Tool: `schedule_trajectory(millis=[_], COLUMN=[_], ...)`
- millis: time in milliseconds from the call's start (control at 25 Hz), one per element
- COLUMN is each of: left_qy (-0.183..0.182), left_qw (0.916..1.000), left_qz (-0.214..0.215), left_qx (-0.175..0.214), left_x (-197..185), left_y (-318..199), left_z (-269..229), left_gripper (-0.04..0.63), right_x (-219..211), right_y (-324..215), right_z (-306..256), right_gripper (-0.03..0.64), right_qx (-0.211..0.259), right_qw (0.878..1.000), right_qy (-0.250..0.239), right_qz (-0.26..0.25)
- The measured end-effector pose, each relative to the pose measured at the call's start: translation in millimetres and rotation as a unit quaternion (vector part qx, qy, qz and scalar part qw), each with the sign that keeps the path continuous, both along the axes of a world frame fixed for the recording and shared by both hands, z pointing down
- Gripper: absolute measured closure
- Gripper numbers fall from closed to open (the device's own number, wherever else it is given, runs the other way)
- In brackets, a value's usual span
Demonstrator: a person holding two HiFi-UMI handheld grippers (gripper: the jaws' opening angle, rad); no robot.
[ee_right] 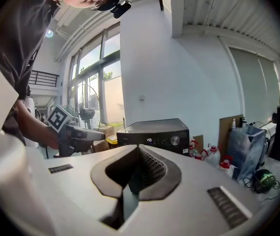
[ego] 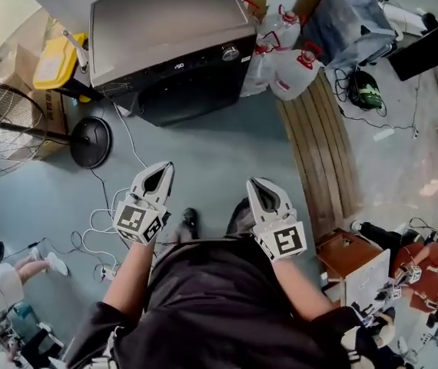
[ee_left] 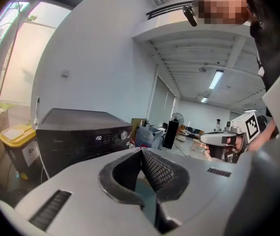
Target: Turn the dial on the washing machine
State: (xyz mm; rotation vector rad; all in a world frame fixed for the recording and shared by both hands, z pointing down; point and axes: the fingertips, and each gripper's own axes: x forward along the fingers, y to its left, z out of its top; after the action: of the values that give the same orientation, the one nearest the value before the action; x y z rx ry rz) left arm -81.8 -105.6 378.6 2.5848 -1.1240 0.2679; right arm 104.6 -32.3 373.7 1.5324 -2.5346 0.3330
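Note:
The dark grey washing machine (ego: 165,33) stands at the top of the head view, its round silver dial (ego: 230,52) on the right of the black front panel. That dial (ee_right: 175,140) also shows in the right gripper view, beside a lit display, and small as the dial (ee_left: 125,135) in the left gripper view. My left gripper (ego: 160,174) and right gripper (ego: 259,188) hang side by side over the floor, well short of the machine. Both are shut with nothing between the jaws. The left gripper (ee_right: 88,134) shows in the right gripper view.
A yellow-lidded bin (ego: 59,61) and a standing fan (ego: 11,129) are left of the machine. White jugs with red caps (ego: 292,71) sit to its right, beside a wooden pallet (ego: 323,148). White cables (ego: 107,229) lie on the floor by my feet.

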Motion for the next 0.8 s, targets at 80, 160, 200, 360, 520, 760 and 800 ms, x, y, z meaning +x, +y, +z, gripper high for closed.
schedule_trajectory(millis=[80,160,200,360,520,760,800], left_qy=[-0.005,-0.010,-0.013,-0.022,-0.029,-0.005,-0.005], left_qw=[0.9995,0.9982,0.9975,0.9950,0.9921,0.9931,0.9937], left_qz=[-0.031,-0.057,-0.068,-0.094,-0.119,-0.115,-0.110], left_qx=[0.004,0.013,0.016,0.025,0.028,0.019,0.020], left_x=[26.6,55.2,67.9,94.5,94.7,86.5,85.7], left_y=[-10.9,-24.9,-32.2,-54.4,-79.3,-130.3,-138.8], left_z=[-3.5,-6.6,-7.1,-1.4,27.9,98.3,109.9], left_gripper=[0.580,0.580,0.580,0.580,0.578,0.578,0.580], right_x=[31.6,63.5,76.3,99.5,96.0,67.0,62.2], right_y=[-17.8,-39.9,-50.7,-87.1,-131.6,-204.3,-215.7], right_z=[4.9,8.8,10.7,21.7,48.4,116.2,127.3], right_gripper=[0.594,0.595,0.594,0.593,0.591,0.487,0.477], right_qx=[-0.020,-0.021,-0.021,-0.024,-0.013,0.021,0.022], right_qw=[1.000,0.999,0.999,0.996,0.993,0.991,0.992], right_qy=[-0.011,-0.019,-0.023,-0.027,-0.023,0.001,0.000], right_qz=[-0.013,-0.029,-0.040,-0.087,-0.113,-0.134,-0.128])
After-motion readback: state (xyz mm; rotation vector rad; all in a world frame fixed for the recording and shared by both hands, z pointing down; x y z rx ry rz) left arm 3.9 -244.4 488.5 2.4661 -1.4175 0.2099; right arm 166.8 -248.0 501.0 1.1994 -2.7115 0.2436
